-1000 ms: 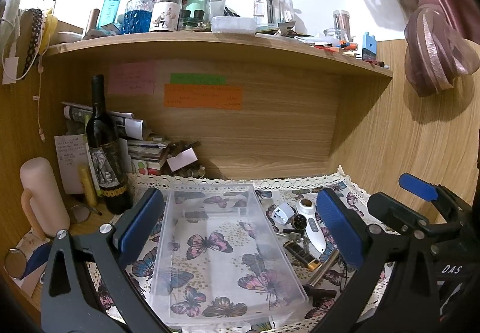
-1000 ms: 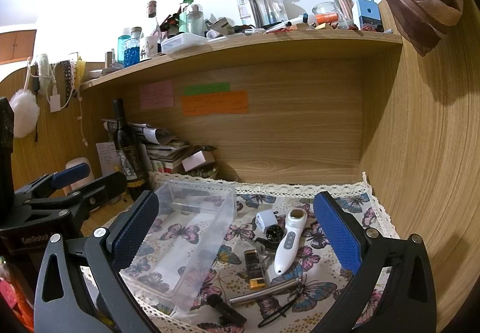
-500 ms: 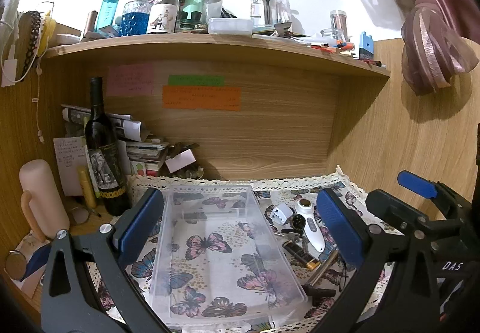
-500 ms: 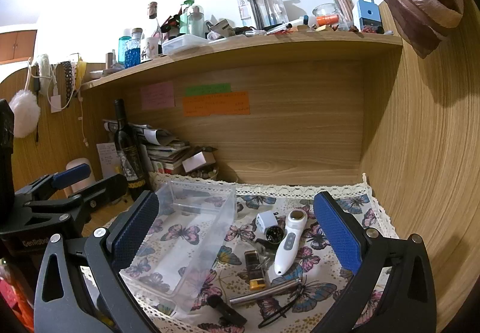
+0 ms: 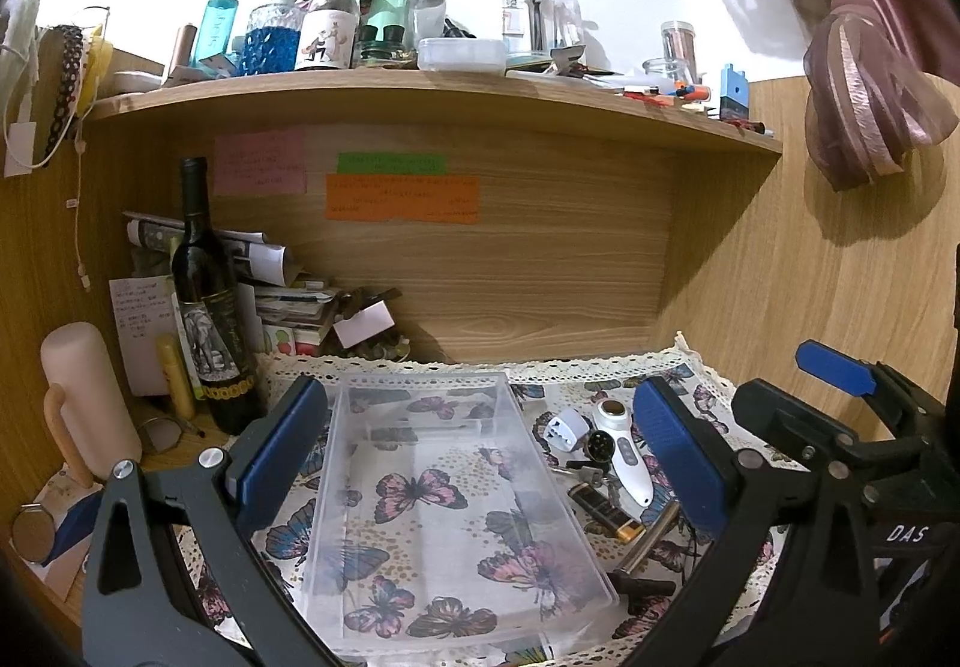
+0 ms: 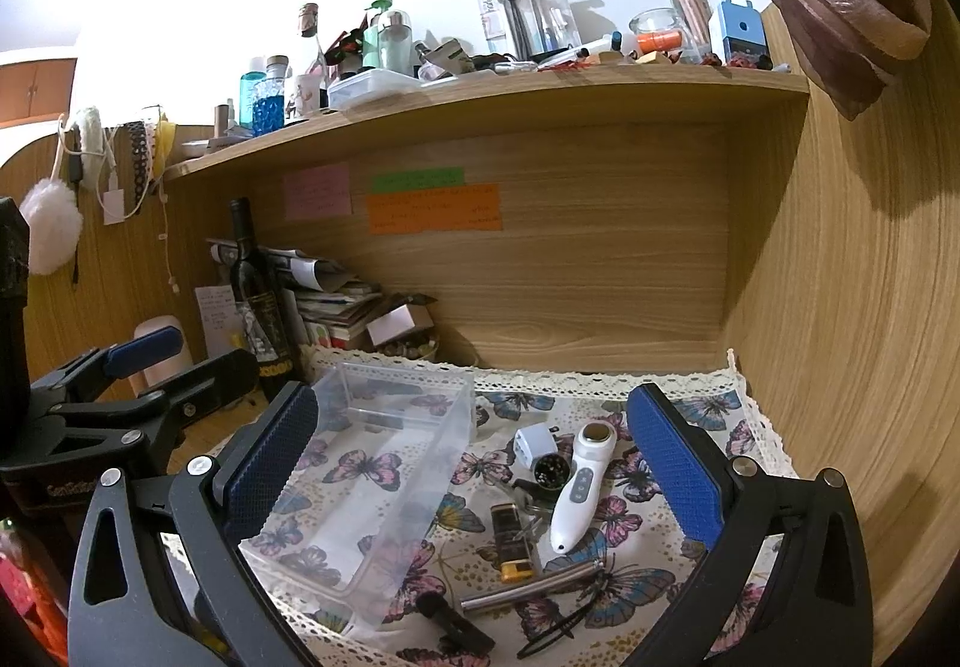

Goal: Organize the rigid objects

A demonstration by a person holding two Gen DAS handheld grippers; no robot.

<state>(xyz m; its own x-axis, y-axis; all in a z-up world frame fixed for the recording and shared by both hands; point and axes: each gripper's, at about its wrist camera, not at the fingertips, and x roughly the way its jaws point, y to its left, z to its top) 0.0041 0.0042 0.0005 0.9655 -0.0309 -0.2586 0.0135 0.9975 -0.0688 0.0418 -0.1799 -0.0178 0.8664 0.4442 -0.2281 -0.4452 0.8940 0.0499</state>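
Observation:
A clear plastic box point(image 5: 444, 511) point(image 6: 360, 487) lies empty on a butterfly cloth point(image 6: 636, 589). To its right lie small rigid objects: a white handheld device point(image 5: 621, 451) point(image 6: 579, 487), a white plug adapter point(image 5: 564, 424) point(image 6: 536, 442), a round black piece point(image 6: 547, 467), a black and gold lighter point(image 5: 606, 511) point(image 6: 511, 544), a metal tube point(image 6: 531, 586) and a black stick point(image 6: 456, 622). My left gripper point(image 5: 480, 463) is open above the box. My right gripper point(image 6: 474, 475) is open above the objects. Both are empty.
A wine bottle point(image 5: 207, 307) stands at the back left beside stacked papers point(image 5: 288, 301) and a pink cylinder point(image 5: 84, 397). The shelf point(image 5: 420, 96) above carries several bottles. Wooden walls close the back and right. A black cable tie point(image 6: 555, 634) lies near the front.
Both views have shifted only slightly; the grippers stay open and nothing on the cloth has moved.

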